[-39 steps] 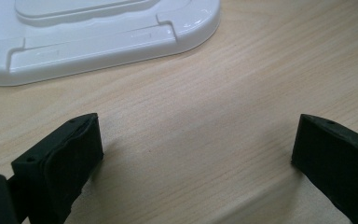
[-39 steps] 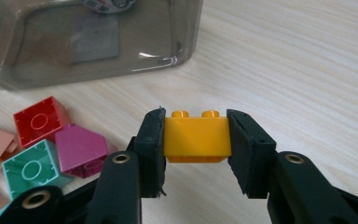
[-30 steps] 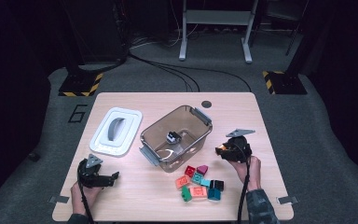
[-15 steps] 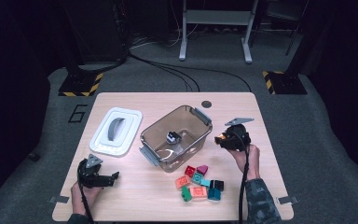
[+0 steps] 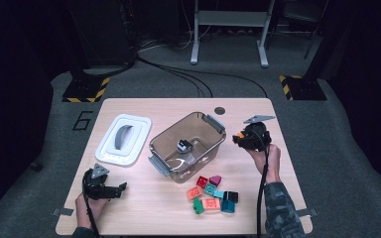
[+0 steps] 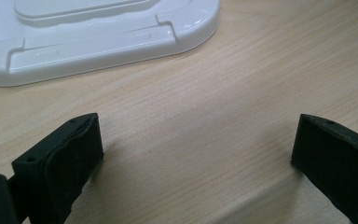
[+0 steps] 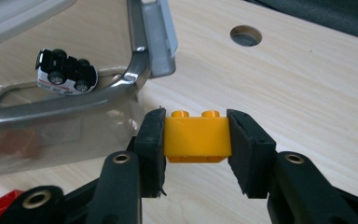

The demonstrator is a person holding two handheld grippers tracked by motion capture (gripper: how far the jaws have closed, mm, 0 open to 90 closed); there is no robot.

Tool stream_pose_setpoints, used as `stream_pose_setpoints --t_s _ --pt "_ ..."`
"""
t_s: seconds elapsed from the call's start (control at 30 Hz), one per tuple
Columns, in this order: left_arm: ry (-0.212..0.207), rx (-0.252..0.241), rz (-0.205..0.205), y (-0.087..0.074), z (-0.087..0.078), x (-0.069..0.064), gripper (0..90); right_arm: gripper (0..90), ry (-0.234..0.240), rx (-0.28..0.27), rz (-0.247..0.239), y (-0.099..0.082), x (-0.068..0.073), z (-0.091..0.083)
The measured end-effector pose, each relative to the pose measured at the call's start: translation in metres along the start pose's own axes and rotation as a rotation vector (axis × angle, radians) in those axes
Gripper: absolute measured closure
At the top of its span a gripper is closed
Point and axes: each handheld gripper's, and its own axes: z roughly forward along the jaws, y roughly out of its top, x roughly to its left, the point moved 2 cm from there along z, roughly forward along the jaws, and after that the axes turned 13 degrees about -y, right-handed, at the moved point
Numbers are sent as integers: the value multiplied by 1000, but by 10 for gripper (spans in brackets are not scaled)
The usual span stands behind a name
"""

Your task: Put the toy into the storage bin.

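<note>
The worktop [image 5: 144, 208] fills the lower centre of the high view. At its middle sits a clear tub [image 5: 187, 147], open, with a toy car [image 5: 183, 145] inside; in the right gripper view the car [image 7: 65, 72] lies at upper left, wheels showing. A white lid [image 5: 124, 139] lies left of the tub, apart from it. A heap of bricks [image 5: 211, 193] lies just below the tub, lower centre. The right tongs [image 7: 196, 140] are clamped on a yellow brick [image 7: 196, 138], held just right of the tub's corner. The left tongs [image 6: 196, 154], at lower left in the high view [image 5: 110, 190], stand wide apart over bare wood, near the lid's edge [image 6: 98, 35]
</note>
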Motion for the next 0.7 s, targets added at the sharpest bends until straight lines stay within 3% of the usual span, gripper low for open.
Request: stream_pose_setpoints --t_s 0.17,0.23,0.3,0.33,0.7 --pt "0 1 3 0 0 0 18 591 -15 -18 -13 10 -5 -5" --pt "1 1 3 0 0 0 18 591 -23 -20 8 14 -5 -7" --pt "2 1 3 0 0 0 18 591 -31 -32 -16 18 -8 -9" --pt "1 1 3 0 0 0 18 591 -35 -34 1 20 -8 -9" --pt "2 1 3 0 0 0 18 591 -61 -77 -25 45 -12 -22"
